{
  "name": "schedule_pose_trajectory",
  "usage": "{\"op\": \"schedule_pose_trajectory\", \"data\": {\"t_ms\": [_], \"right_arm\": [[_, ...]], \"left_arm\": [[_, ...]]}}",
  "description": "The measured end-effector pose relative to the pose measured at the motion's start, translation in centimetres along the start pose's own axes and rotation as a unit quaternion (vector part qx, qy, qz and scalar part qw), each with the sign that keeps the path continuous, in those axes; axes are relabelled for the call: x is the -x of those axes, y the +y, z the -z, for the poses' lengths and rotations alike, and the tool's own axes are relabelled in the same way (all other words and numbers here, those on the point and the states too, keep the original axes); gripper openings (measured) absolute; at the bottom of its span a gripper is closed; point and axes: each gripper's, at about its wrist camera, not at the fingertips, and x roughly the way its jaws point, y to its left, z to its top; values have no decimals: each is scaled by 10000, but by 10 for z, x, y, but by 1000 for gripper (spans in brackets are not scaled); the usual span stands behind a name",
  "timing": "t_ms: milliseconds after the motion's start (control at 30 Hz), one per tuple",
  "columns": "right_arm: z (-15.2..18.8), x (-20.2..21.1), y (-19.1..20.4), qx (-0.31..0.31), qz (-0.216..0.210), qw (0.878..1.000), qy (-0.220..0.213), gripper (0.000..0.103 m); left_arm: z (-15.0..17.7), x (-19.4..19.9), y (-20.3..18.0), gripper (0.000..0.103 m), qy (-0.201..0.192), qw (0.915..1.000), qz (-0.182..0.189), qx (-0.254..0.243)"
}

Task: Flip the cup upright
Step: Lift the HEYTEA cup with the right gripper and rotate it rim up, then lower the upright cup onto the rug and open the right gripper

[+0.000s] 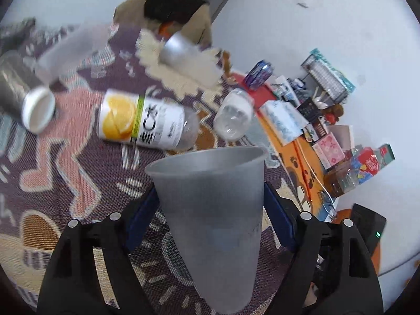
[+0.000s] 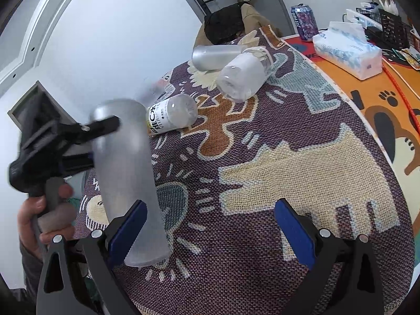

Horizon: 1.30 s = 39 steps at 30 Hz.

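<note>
A frosted grey plastic cup (image 1: 212, 210) is held between the blue pads of my left gripper (image 1: 210, 204), its open rim pointing away from the camera, above the patterned mat (image 1: 78, 162). In the right wrist view the same cup (image 2: 123, 173) is tilted, held by the left gripper (image 2: 99, 128) at the left. My right gripper (image 2: 210, 231) is open and empty over the mat (image 2: 262, 157), beside the cup's lower end.
On the mat lie an orange-label bottle (image 1: 141, 118), a clear bottle (image 1: 233, 115), another frosted cup (image 1: 189, 57) and a white-rimmed grey cup (image 1: 29, 97). A tissue pack (image 2: 346, 50), a purple can (image 2: 304, 21) and small boxes (image 1: 341, 144) sit on the orange mat at right.
</note>
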Motion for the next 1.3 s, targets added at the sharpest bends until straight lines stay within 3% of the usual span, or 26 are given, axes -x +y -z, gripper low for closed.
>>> {"op": "schedule_pose_trajectory", "data": {"t_ms": [133, 233, 400, 700, 1133, 1167, 1267, 1300], "right_arm": [[-1, -5, 3, -22, -46, 10000, -6, 95], [-2, -6, 5, 4, -40, 10000, -31, 95], [-2, -3, 8, 68, 27, 9999, -90, 95], [2, 3, 6, 132, 182, 9996, -142, 95], [9, 6, 5, 140, 255, 9995, -133, 95], [10, 7, 4, 142, 272, 9994, -142, 95], [11, 9, 5, 188, 263, 9993, -179, 95], [12, 10, 6, 216, 254, 9992, -204, 95]], "left_arm": [[3, 27, -19, 78, -368, 9980, -208, -470], [5, 51, -37, 78, -788, 9908, -643, -897], [8, 75, -57, 77, -1258, 9775, -1011, -1356], [27, 72, -81, 77, -1238, 9640, -1415, -1879], [42, 53, -93, 78, -1118, 9589, -1508, -2129], [44, 50, -93, 79, -1072, 9595, -1526, -2113], [47, 49, -91, 97, -1052, 9621, -1521, -2003], [49, 51, -91, 97, -1076, 9630, -1473, -1984]]}}
